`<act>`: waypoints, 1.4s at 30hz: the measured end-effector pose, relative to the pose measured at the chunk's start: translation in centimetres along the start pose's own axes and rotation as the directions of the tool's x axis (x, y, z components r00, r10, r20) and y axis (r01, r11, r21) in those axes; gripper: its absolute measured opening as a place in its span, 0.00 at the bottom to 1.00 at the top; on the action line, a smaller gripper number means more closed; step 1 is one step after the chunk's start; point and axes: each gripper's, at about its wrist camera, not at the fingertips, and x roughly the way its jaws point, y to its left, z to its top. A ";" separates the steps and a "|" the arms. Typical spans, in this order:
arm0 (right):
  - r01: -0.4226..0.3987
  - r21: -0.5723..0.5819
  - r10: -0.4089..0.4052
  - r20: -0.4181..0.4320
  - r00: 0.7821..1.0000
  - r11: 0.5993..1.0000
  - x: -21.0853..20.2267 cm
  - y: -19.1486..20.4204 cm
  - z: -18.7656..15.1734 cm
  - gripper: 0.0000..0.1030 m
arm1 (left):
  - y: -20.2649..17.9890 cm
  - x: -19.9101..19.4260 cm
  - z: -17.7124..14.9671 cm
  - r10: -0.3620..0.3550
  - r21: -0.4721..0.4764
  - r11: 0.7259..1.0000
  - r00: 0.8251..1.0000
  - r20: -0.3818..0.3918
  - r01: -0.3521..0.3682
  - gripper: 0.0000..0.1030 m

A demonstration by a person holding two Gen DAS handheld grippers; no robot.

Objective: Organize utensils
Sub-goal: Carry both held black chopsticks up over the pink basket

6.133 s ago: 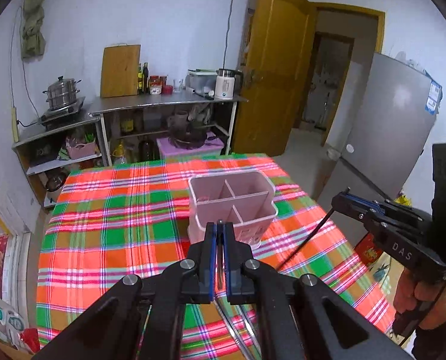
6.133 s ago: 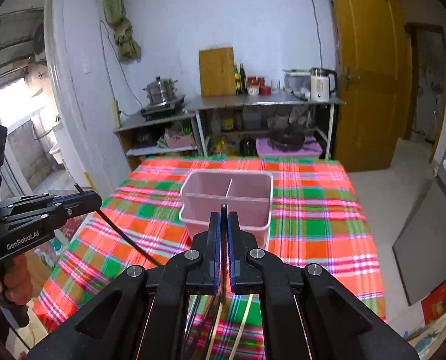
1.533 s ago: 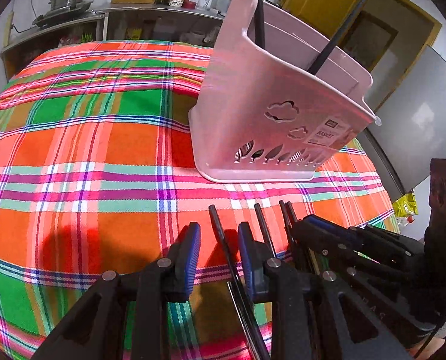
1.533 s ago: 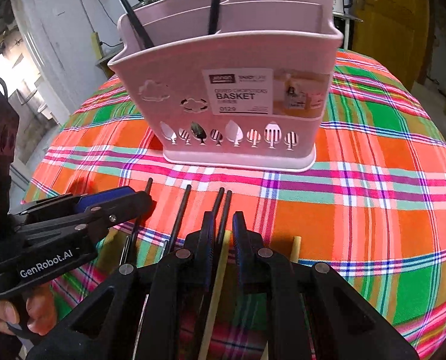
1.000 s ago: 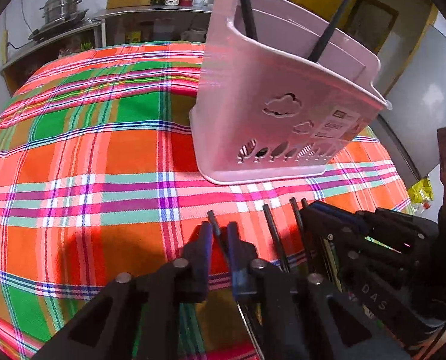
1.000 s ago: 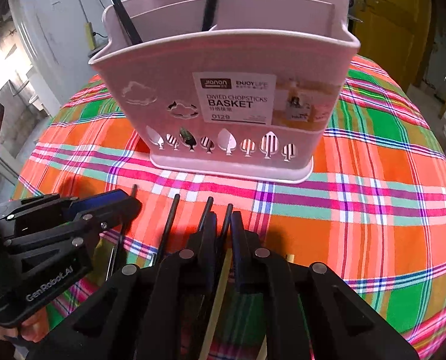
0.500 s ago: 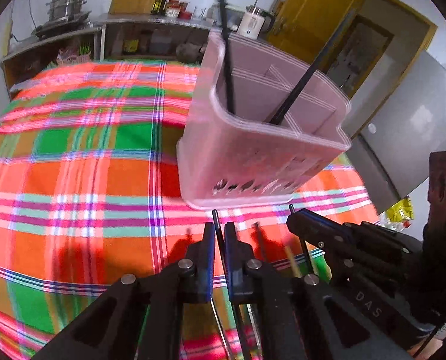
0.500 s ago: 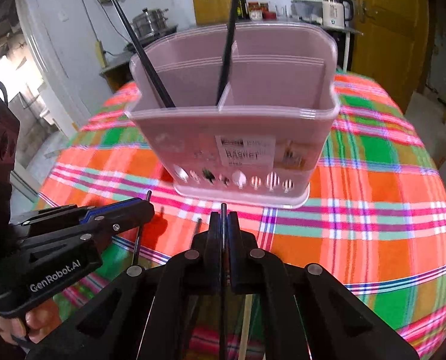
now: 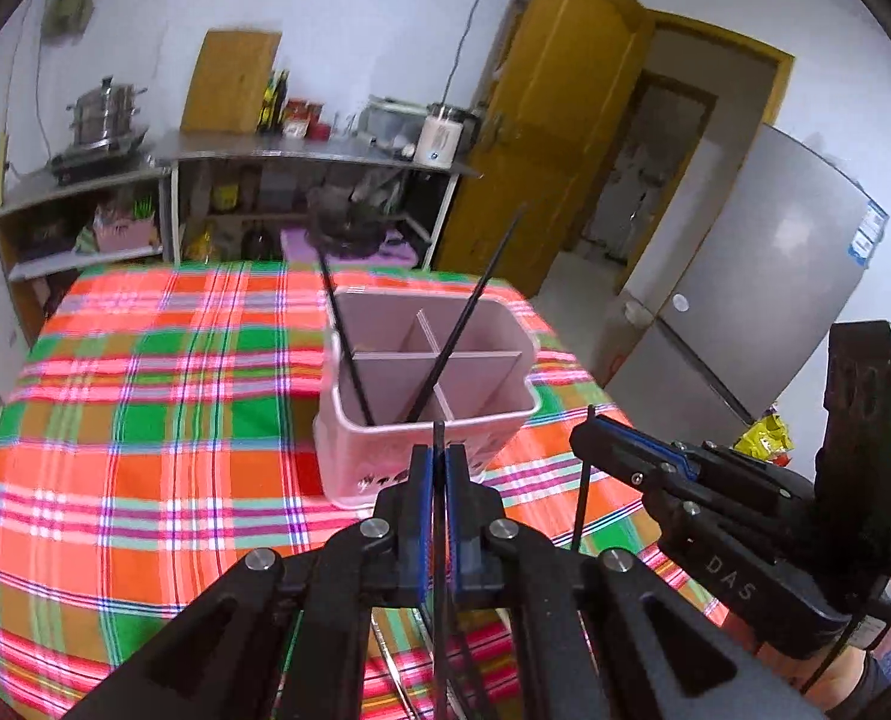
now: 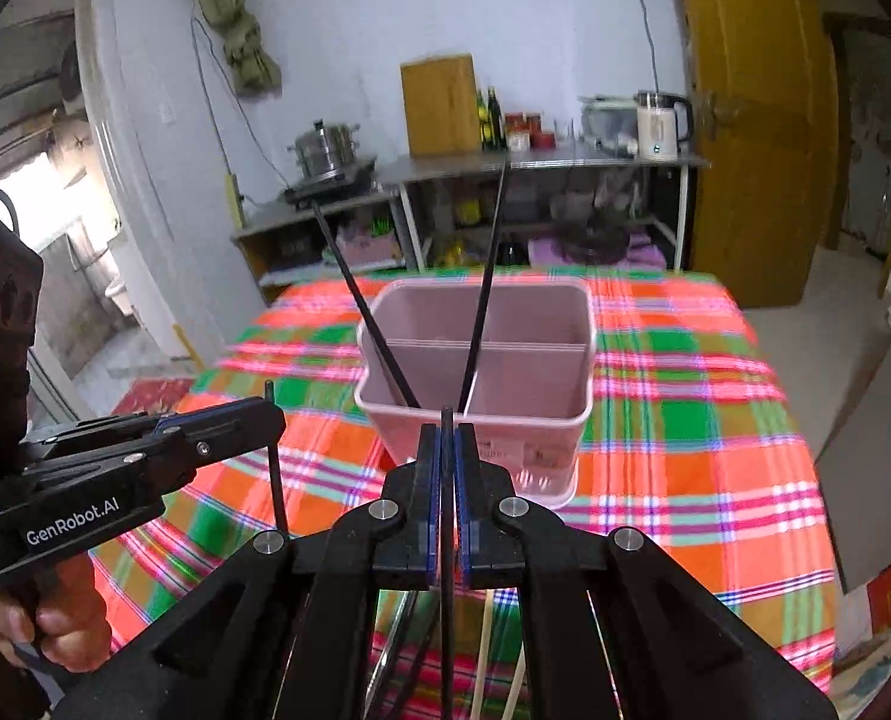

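Note:
A pink divided utensil basket [image 9: 508, 408] [image 10: 571, 420] stands on the plaid tablecloth with two black chopsticks [image 9: 469, 324] [image 10: 379, 330] leaning in its near compartments. My left gripper [image 9: 438, 456] is shut on a black chopstick [image 9: 439, 540] held upright, just in front of the basket; it shows from the side in the right wrist view [image 10: 268, 414]. My right gripper [image 10: 447, 438] is shut on a black chopstick [image 10: 447, 546], also upright before the basket; it shows in the left wrist view [image 9: 589, 435].
More chopsticks, black and pale [image 10: 481, 648], lie on the cloth [image 9: 145, 432] under my grippers. Behind the table stand metal shelves with pots and a kettle [image 9: 442, 141], a yellow door [image 9: 541, 138] and a grey fridge [image 9: 763, 276] at right.
Both grippers shut on a black chopstick from the cloth and rose with it, pulling back from the basket. The basket now shows from above.

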 end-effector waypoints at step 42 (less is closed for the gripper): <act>-0.001 -0.025 0.005 0.167 0.986 1.000 -7.5 0.6 3.6 0.04 | -2.3 -7.5 5.3 0.007 0.083 0.996 0.996 0.094 -0.015 0.04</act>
